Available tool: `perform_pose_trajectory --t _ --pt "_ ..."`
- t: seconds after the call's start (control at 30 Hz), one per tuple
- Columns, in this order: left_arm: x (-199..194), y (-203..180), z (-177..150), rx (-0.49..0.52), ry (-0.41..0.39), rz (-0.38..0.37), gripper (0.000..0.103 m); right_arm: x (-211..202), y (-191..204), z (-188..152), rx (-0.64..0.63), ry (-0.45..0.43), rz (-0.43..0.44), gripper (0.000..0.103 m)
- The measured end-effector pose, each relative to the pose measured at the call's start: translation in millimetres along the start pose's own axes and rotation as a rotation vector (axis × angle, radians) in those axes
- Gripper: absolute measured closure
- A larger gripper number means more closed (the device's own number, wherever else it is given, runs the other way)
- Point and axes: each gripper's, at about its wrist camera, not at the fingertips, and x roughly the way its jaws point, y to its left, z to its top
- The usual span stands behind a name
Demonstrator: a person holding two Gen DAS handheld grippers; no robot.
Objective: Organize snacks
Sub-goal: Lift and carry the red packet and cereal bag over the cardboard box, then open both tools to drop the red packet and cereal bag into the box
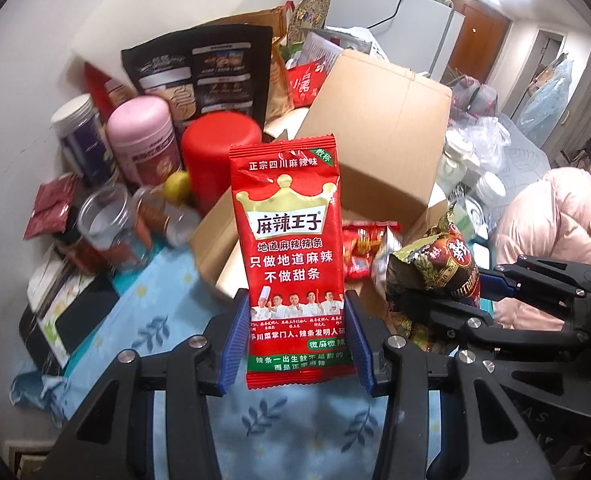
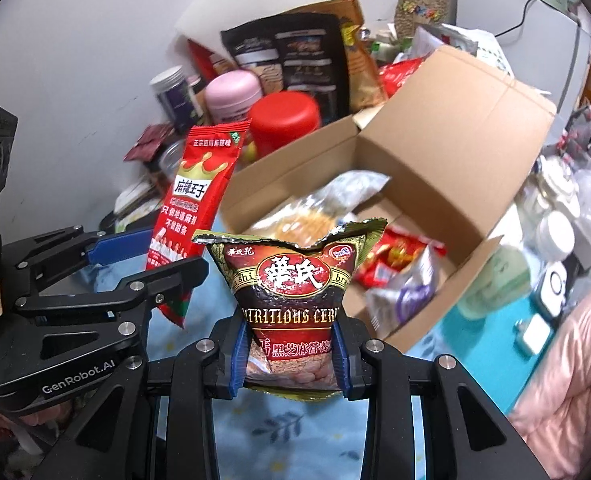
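Note:
My left gripper (image 1: 297, 332) is shut on a tall red spicy-strip snack packet (image 1: 291, 248), held upright above the blue cloth. The packet also shows in the right wrist view (image 2: 193, 204). My right gripper (image 2: 291, 350) is shut on a dark red and gold cereal packet (image 2: 291, 280), held upright; it shows at the right of the left wrist view (image 1: 435, 268). Both packets hang just in front of an open cardboard box (image 2: 435, 168) that holds several snack bags (image 2: 399, 272).
Jars and tins stand against the wall behind the box: a red canister (image 1: 221, 152), a pink canister (image 1: 145, 140), a dark jar (image 1: 81, 140), glass jars (image 1: 109, 220). A black bag (image 1: 203, 76) leans at the back. Blue floral cloth (image 1: 167, 300) covers the table.

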Motion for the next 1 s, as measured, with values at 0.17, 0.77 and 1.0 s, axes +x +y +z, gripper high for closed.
perform_pose_trajectory --t 0.17,0.77,1.0 --pt "20.4 -3.3 26.3 0.016 -0.009 -0.006 0.058 11.1 -21.4 22.1 0.014 -0.018 -0.027 0.069" --pt "115.2 -5.3 75.3 0.073 0.056 0.002 0.058 89.7 -78.7 64.6 0.072 0.036 -0.079 0.069" --pt "149.2 -6.1 71.5 0.089 0.128 0.006 0.058 121.0 -90.7 63.6 0.083 0.085 -0.113 0.069"
